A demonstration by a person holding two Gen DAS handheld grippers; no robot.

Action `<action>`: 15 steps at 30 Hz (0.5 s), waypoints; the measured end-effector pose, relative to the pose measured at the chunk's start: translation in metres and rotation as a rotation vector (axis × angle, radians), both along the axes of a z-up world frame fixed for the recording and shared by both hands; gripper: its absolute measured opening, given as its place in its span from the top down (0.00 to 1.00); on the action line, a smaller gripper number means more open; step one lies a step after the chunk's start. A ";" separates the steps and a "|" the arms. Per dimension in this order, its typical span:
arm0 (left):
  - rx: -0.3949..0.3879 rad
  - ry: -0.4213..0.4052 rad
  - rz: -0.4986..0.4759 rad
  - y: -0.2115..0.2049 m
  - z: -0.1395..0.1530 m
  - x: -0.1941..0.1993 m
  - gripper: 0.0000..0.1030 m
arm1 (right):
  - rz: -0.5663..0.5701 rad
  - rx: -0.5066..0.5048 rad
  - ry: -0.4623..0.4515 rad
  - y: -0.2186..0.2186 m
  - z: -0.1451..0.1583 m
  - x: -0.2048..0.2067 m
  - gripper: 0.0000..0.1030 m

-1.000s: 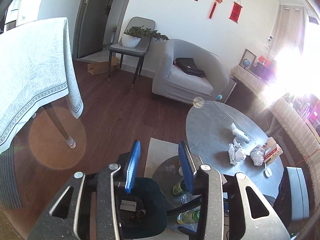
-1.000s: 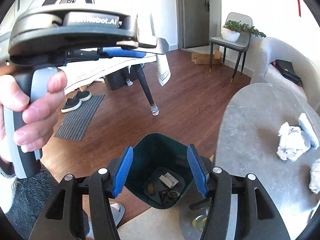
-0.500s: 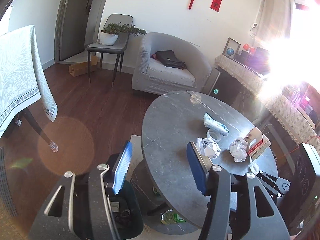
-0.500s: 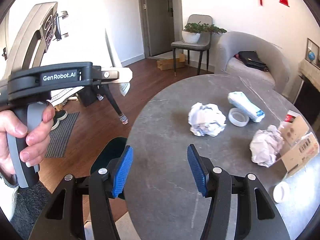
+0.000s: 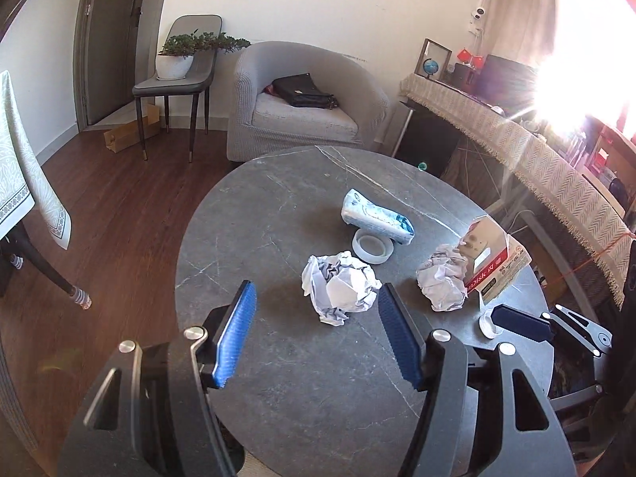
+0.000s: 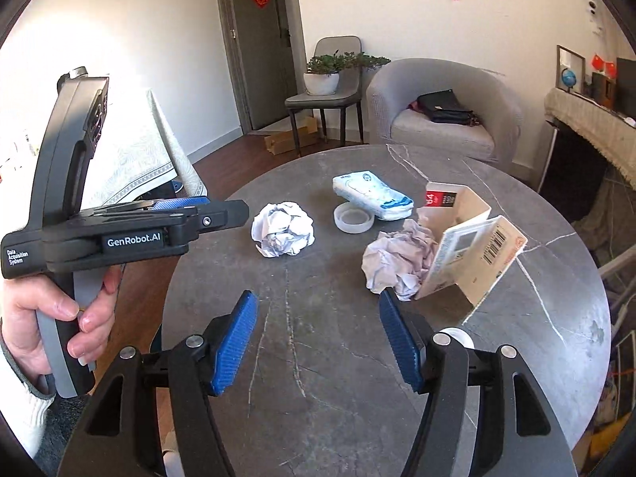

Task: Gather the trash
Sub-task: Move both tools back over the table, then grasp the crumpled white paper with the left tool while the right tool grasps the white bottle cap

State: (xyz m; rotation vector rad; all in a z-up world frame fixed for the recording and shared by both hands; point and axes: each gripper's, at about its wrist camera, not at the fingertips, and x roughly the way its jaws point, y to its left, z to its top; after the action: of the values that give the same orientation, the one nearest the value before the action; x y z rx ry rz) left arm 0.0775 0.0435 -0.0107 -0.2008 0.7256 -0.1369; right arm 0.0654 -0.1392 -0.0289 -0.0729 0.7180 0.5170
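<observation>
On the round grey table point(image 5: 302, 377) lie two crumpled paper balls. The nearer ball point(image 5: 340, 286) point(image 6: 283, 228) lies just ahead of my left gripper point(image 5: 316, 336), which is open and empty above the table. The second ball point(image 5: 441, 280) point(image 6: 397, 256) rests against an opened cardboard box point(image 5: 495, 264) point(image 6: 467, 244). My right gripper point(image 6: 318, 342) is open and empty, with the second ball just past its right finger. The left gripper point(image 6: 206, 208) also shows side-on in the right wrist view.
A tissue pack point(image 5: 375, 216) point(image 6: 371, 194), a tape roll point(image 5: 372, 245) point(image 6: 353, 218) and a small white cap point(image 5: 487, 324) also lie on the table. A grey armchair point(image 5: 302, 99) and a chair with a plant point(image 5: 179, 75) stand behind. A cloth-covered table point(image 5: 16, 167) is at the left.
Both grippers have swung up from the dark bin on the floor to above the table. The paper balls now lie close in front of them. Both stay open.
</observation>
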 end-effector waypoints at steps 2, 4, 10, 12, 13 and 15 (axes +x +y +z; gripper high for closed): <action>-0.001 0.009 -0.006 -0.007 -0.004 0.006 0.35 | -0.019 0.002 0.005 -0.011 -0.001 0.002 0.34; 0.004 0.019 -0.008 -0.014 -0.008 0.012 0.35 | -0.039 0.000 0.012 -0.020 -0.003 0.002 0.34; 0.018 0.049 0.005 -0.024 -0.022 0.028 0.35 | -0.096 0.011 0.028 -0.047 -0.006 0.004 0.34; 0.017 0.056 0.016 -0.025 -0.027 0.034 0.35 | -0.116 0.010 0.034 -0.056 -0.008 0.004 0.33; 0.010 0.061 0.020 -0.024 -0.028 0.036 0.35 | -0.125 0.012 0.041 -0.060 -0.009 0.005 0.33; -0.001 0.063 0.025 -0.024 -0.030 0.040 0.35 | -0.135 0.022 0.052 -0.064 -0.012 0.007 0.33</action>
State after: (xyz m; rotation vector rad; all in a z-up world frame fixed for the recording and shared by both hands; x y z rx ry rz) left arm 0.1178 0.0199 -0.0402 -0.2162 0.7853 -0.1077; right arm 0.0722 -0.2035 -0.0409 0.0098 0.7618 0.3985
